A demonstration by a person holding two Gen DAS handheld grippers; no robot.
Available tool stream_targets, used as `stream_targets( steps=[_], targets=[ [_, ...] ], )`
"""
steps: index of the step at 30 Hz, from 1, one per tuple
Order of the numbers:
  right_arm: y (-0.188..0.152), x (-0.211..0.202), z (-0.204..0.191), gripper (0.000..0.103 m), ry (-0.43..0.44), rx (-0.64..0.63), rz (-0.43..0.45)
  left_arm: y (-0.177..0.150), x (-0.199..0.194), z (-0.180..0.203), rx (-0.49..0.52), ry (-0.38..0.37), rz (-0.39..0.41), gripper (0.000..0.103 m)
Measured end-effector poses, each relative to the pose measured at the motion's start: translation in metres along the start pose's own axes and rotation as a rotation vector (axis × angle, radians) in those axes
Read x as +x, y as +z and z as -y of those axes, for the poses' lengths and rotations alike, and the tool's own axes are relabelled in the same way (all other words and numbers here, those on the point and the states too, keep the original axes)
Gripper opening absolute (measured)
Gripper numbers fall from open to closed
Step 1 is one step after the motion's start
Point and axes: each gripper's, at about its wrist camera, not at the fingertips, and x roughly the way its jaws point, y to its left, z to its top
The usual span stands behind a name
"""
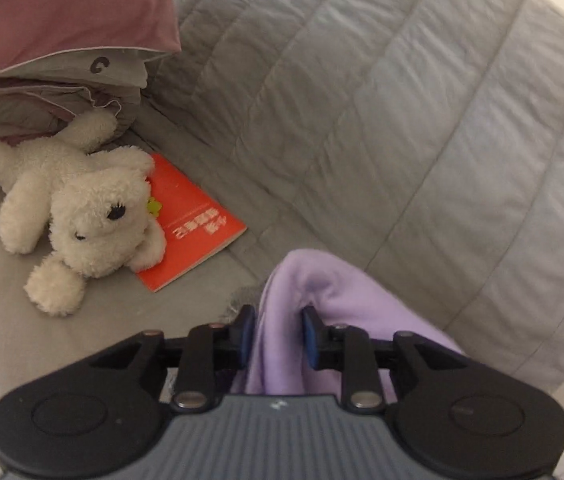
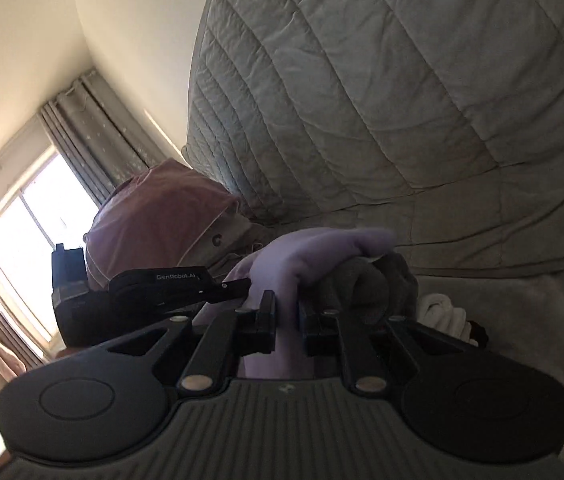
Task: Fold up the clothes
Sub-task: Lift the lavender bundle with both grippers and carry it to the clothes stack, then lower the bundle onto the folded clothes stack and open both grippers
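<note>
A lilac garment (image 1: 321,292) lies bunched between my left gripper's (image 1: 278,334) blue pads (image 1: 246,338), filling the gap from pad to pad and rising over the fingertips. In the right wrist view the same lilac garment (image 2: 313,248) runs into the narrow gap of my right gripper (image 2: 286,320), whose jaws are clamped on it. A dark grey garment (image 2: 365,280) is rolled up under the lilac one, just right of the right gripper. My left gripper (image 2: 248,286) shows side-on at the left, its tip in the lilac cloth. Both grippers are close together over the bed.
A white plush dog (image 1: 82,208) lies on an orange booklet (image 1: 190,220) on the grey sheet, left of the grippers. A pink and grey pillow (image 1: 62,12) sits behind them. A grey quilt (image 1: 401,120) is heaped beyond. A white cloth (image 2: 441,312) lies right; a curtained window (image 2: 30,240) is far left.
</note>
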Motion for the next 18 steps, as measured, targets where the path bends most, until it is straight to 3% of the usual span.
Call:
stream_targets(
  steps=[6, 9, 11, 12, 18],
  targets=[
    [0.000, -0.031, -0.007, 0.017, -0.024, -0.096, 0.000, 0.006, -0.017, 0.006, 0.032, 0.145, 0.076, 0.053],
    [0.002, -0.042, -0.011, 0.021, -0.064, -0.142, -0.010, 0.002, -0.030, 0.004, 0.059, 0.244, 0.066, 0.053],
    [0.000, -0.048, -0.013, 0.037, -0.094, -0.155, -0.018, -0.008, -0.044, 0.006, 0.105, 0.290, 0.061, 0.053],
    [-0.003, -0.050, -0.014, 0.040, -0.106, -0.159, -0.022, -0.015, -0.053, 0.007, 0.122, 0.302, 0.065, 0.053],
    [-0.018, -0.064, -0.038, 0.041, -0.163, -0.210, -0.037, -0.050, -0.088, 0.021, 0.161, 0.332, 0.036, 0.053]
  ],
)
